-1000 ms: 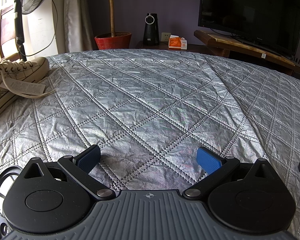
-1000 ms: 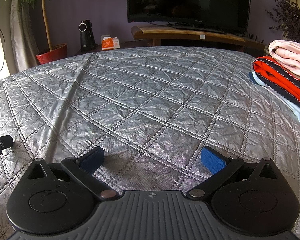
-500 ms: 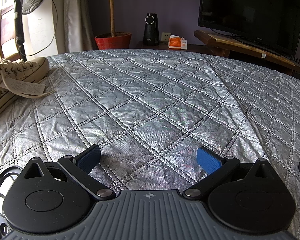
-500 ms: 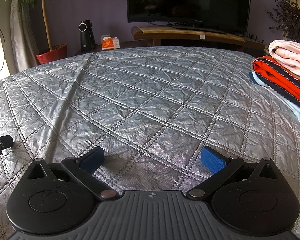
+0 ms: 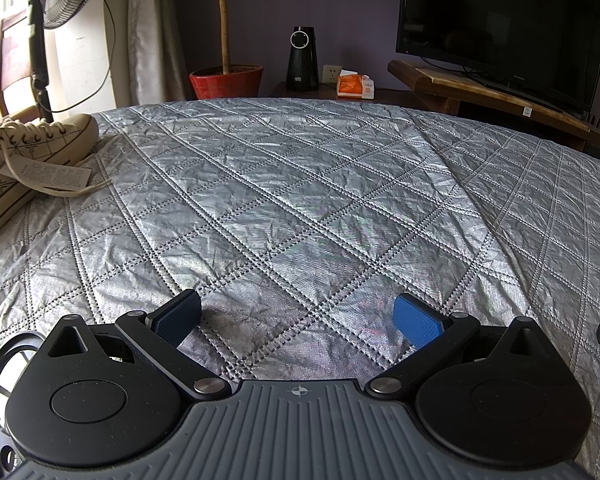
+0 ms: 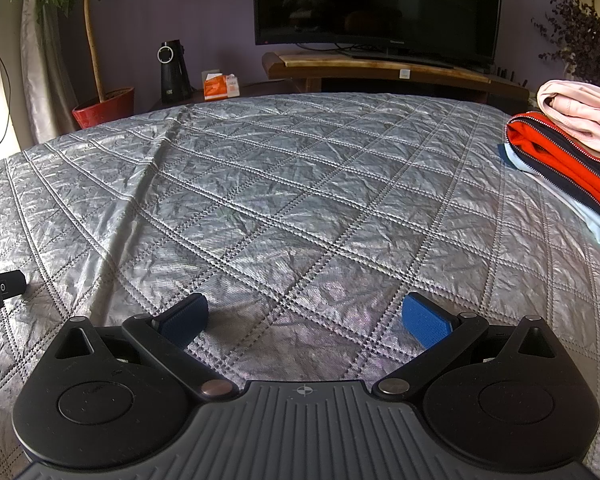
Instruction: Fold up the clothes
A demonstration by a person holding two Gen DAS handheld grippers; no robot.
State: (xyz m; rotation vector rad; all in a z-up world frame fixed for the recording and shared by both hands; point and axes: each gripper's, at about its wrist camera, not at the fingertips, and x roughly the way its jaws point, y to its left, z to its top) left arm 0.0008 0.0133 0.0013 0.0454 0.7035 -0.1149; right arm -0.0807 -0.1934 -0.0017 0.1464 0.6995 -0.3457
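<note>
A stack of folded clothes (image 6: 572,160) lies at the right edge of the silver quilted bed cover (image 6: 300,184) in the right wrist view: a pink garment (image 6: 584,114) on top, an orange and navy zipped one (image 6: 556,152) under it, a pale blue one at the bottom. My right gripper (image 6: 305,320) rests low over the cover, open, nothing between its blue pads, well left of the stack. My left gripper (image 5: 298,318) is open too, low over the bare quilted cover (image 5: 300,200). No garment shows in the left wrist view.
A cream sneaker (image 5: 24,160) with a paper tag lies at the cover's left edge. Beyond the bed stand a fan (image 5: 48,20), a red plant pot (image 5: 226,80), a black speaker (image 5: 302,58), an orange tissue pack (image 5: 354,86) and a TV (image 6: 376,4) on a wooden stand.
</note>
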